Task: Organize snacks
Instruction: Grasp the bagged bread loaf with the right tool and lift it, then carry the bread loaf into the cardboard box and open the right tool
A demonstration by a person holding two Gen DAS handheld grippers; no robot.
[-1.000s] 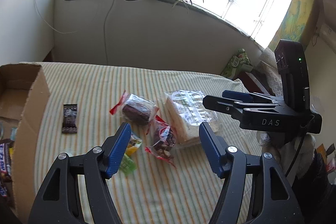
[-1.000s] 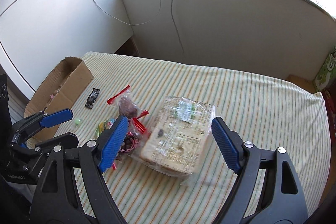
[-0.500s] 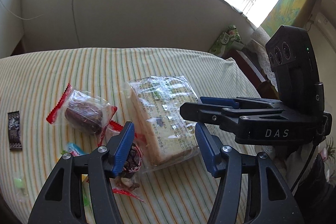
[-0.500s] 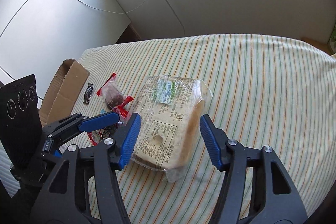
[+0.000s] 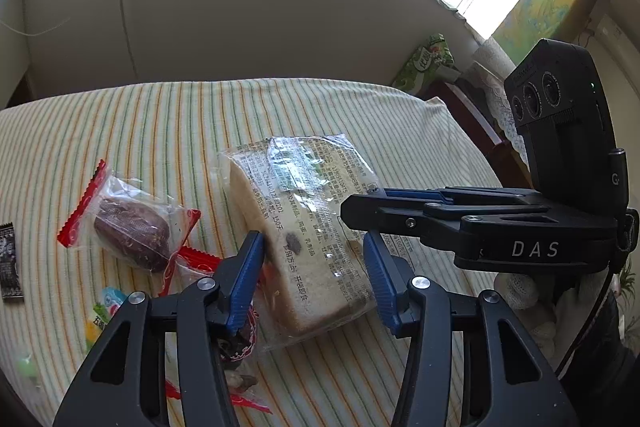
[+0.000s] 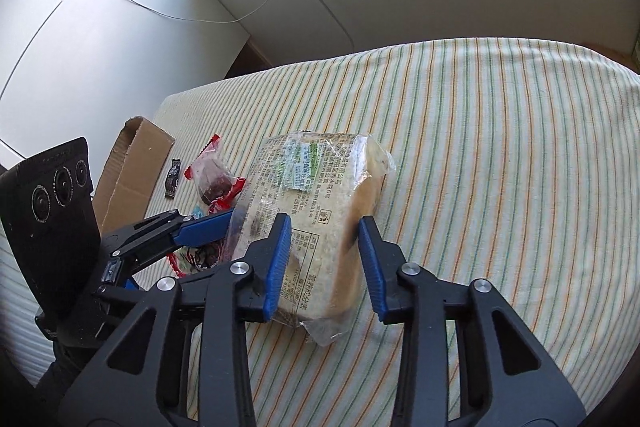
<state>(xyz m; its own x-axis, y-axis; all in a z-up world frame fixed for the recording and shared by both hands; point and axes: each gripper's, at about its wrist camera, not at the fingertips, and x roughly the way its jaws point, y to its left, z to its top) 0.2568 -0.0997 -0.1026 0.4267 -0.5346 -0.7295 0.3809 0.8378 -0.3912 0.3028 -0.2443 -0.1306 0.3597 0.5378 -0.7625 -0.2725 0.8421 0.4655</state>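
Observation:
A clear-wrapped loaf of sliced bread (image 5: 308, 211) (image 6: 316, 187) lies on the striped cloth (image 6: 500, 147). My left gripper (image 5: 314, 275) straddles its near end, and the jaws are closing with the loaf between the blue pads (image 5: 248, 275). The pads stand just at the wrapper's sides. My right gripper (image 6: 324, 259) straddles the other end from the opposite side. Its jaws are closing too, with the pads (image 6: 370, 259) near the crust but not clearly pressing on it. A red-edged packet with a dark cake (image 5: 132, 235) lies left of the loaf.
A cardboard box (image 6: 132, 171) stands open at the cloth's left end, with a small black sachet (image 6: 173, 179) beside it. Small candies (image 5: 102, 311) and a nut packet (image 5: 240, 343) lie under my left finger. A green carton (image 5: 428, 63) sits beyond the far edge.
Both grippers came down and in onto the bread loaf from opposite ends. Both pairs of jaws have narrowed markedly around it. The box has slid out of the left wrist view.

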